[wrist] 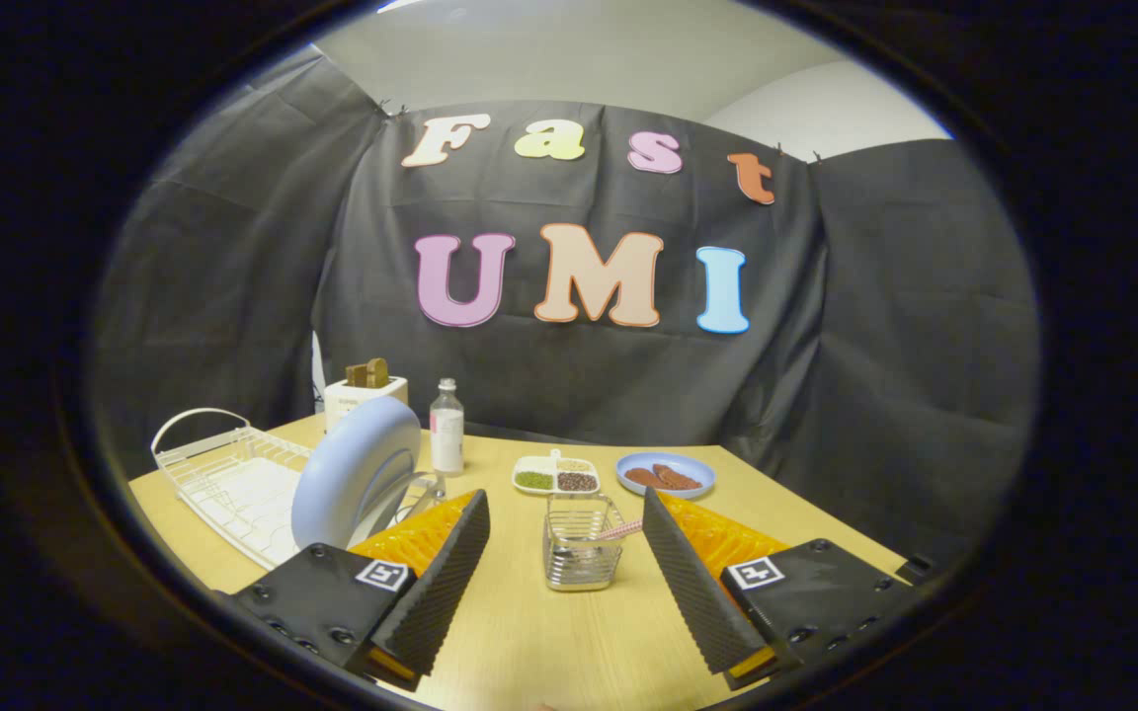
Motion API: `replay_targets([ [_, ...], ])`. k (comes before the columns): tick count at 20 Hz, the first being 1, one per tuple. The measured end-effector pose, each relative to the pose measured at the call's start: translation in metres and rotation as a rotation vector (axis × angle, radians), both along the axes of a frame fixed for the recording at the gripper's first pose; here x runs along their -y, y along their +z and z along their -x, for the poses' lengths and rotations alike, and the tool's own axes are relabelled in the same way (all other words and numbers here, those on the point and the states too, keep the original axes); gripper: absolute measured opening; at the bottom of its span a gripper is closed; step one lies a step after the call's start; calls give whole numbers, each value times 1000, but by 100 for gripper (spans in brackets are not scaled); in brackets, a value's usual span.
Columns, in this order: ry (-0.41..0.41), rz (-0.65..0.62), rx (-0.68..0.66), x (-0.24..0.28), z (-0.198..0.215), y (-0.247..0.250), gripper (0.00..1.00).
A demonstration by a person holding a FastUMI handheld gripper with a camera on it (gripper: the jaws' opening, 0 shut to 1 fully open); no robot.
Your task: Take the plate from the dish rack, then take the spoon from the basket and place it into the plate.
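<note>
Plate (354, 472): pale blue, stands on edge in the white wire dish rack (233, 479) at the desk's (529, 632) left side, leaning against the rack's tines; not yet taken.

Spoon (620, 531): a pale striped handle pokes out of the wire basket (581, 548), slanting toward the right finger; the bowl end is hidden inside.

Hand-held gripper (566, 533): fingers spread wide and holding nothing; the basket sits just ahead, roughly centred between the fingertips, while the plate lies beyond the left finger.

Other stock on the desk: a clear bottle (447, 427) and a white toaster (362, 395) behind the rack, a divided dish of seeds (556, 477), and a second blue plate with brown food (665, 476), beyond the basket.

Step in hand, as judged: the first one, fetching the plate from the rack, with nothing grasped so far.

Next move calls for: swinging left to the upright plate, setting the fingers either side of its top rim, closing firmly on the thin edge, then lifting it clear of the tines without dragging the light rack. Flat desk space near the basket looks suitable for setting it down.
</note>
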State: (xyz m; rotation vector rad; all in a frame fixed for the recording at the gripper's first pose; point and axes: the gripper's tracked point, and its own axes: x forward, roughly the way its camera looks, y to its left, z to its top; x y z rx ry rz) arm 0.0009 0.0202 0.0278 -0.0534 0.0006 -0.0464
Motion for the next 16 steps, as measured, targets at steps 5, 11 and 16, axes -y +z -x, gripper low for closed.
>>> replay_targets([
  [5,-52,24,-40,-7,-15,11,100],
  [11,-72,3,-45,-51,-41,77,100],
  [16,-48,-84,-177,-111,-66,86,100],
])
